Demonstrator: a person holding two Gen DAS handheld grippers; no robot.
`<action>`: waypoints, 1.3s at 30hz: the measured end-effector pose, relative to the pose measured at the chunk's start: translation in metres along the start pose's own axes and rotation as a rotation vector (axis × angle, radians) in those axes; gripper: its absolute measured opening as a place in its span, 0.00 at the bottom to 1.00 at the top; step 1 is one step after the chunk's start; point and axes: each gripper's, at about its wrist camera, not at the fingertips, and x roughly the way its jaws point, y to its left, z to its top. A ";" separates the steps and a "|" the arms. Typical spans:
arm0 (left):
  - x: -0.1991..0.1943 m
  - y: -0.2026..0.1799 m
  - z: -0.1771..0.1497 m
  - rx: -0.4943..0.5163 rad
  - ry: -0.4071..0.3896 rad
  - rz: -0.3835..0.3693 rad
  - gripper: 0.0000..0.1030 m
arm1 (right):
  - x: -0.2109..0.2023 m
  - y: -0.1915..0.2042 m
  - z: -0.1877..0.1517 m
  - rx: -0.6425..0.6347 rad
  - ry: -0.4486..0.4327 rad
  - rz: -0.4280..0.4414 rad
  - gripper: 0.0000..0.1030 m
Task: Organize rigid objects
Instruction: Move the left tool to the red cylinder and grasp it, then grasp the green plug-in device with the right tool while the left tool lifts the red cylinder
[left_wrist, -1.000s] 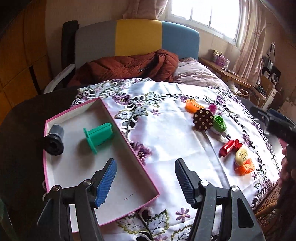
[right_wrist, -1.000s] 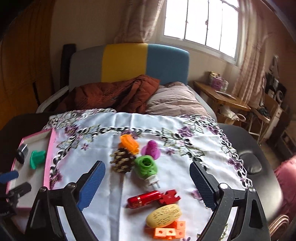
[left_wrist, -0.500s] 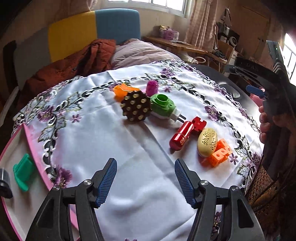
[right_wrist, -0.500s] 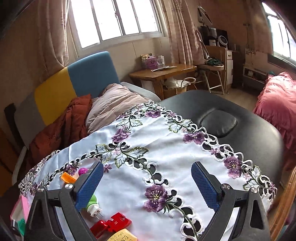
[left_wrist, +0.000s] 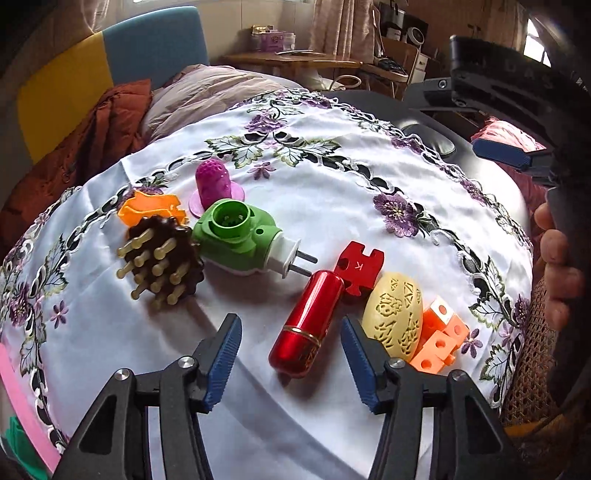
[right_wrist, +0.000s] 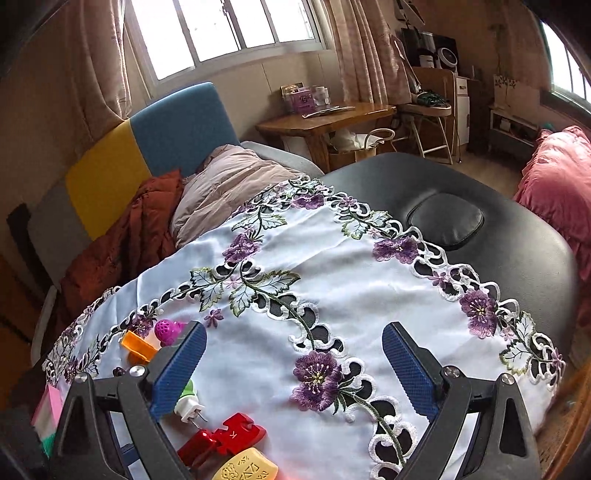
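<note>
Meanwhile left tongs (left_wrist: 290, 352) are closing, unclamped, around one red tube (left_wrist: 308, 321); right tongs (right_wrist: 293, 363) gape empty.

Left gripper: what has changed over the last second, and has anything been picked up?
The left gripper swung from the pink box to the toys and now straddles the red tube, jaws closing but not touching it. The right gripper turned aside, open over bare cloth. Nothing picked up; the toys lie as before.

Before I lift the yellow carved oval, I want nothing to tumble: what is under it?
The yellow carved oval leans on orange cube blocks at its right; the red puzzle piece touches its upper edge. What lies beneath its middle is covered.
</note>
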 end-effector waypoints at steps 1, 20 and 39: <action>0.006 -0.001 0.002 0.003 0.006 -0.003 0.50 | 0.001 0.001 0.000 -0.002 0.002 0.002 0.94; -0.036 0.047 -0.093 -0.243 -0.086 0.116 0.25 | 0.024 0.057 -0.029 -0.278 0.182 0.151 0.93; -0.040 0.055 -0.106 -0.293 -0.120 0.085 0.25 | 0.100 0.168 -0.075 -1.046 0.344 0.143 0.76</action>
